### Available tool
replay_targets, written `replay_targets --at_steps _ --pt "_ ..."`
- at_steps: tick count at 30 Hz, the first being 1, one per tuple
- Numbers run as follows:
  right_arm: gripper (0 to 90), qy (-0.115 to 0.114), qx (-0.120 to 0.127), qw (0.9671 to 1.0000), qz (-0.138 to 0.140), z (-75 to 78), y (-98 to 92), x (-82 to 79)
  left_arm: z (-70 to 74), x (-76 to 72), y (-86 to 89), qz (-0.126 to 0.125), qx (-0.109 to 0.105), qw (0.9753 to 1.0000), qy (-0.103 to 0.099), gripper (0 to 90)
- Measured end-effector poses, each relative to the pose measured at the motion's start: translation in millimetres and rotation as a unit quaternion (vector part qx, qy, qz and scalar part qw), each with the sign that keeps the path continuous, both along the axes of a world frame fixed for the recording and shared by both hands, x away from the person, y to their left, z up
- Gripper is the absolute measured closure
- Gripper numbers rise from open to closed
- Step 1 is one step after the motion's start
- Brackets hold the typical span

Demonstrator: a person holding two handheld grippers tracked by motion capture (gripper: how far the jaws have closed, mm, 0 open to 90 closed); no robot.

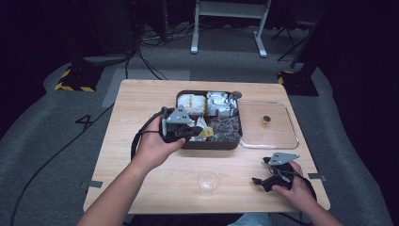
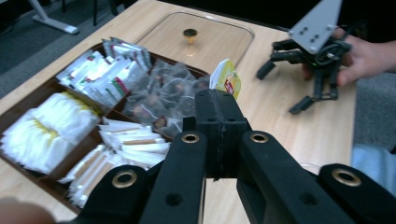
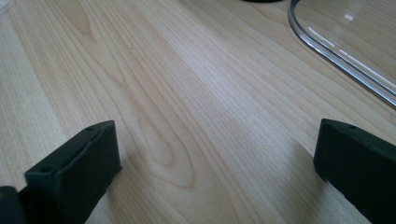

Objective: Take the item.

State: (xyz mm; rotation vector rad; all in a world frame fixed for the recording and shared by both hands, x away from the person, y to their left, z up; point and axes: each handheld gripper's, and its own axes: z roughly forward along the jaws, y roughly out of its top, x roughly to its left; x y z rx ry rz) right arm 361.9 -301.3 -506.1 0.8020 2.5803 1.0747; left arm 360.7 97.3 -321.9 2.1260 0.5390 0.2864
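My left gripper (image 2: 219, 109) has its jaws pressed together on a yellow tea bag packet (image 2: 226, 78), lifted just above the near right part of the dark compartment tray (image 1: 207, 144); in the high view that gripper (image 1: 194, 132) sits at the tray's front edge. Tray holds white packets (image 2: 51, 126) at left, paper sticks (image 2: 130, 144) in the near cell, clear pouches (image 2: 163, 93) in the middle, printed sachets (image 2: 112, 70) at the back. The clear lid (image 1: 270, 125) with a brass knob (image 1: 266, 120) lies flat just right of the tray, touching it. My right gripper (image 1: 264, 180) rests low over bare table (image 3: 187, 93), jaws spread wide, well apart from the tray. A clear plastic cup (image 1: 208, 181) stands upright near the front edge, between my two hands, nothing blocking it.
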Motion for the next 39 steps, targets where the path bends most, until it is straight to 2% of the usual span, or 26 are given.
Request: replay_targets --at_steps 8,17,39 --pt "0.4 0.0 0.0 1.0 0.0 0.0 0.0 -0.1 -7.2 -24.3 -4.5 -0.019 -0.012 0.9997 -0.003 90.0" --pt "0.4 0.0 0.0 1.0 0.0 0.0 0.0 -0.1 -29.2 -44.3 -14.2 -0.047 -0.012 0.9988 0.008 90.0" --pt "0.4 0.0 0.0 1.0 0.0 0.0 0.0 -0.1 -78.9 -59.1 -26.1 -0.07 -0.028 0.9965 0.037 90.0"
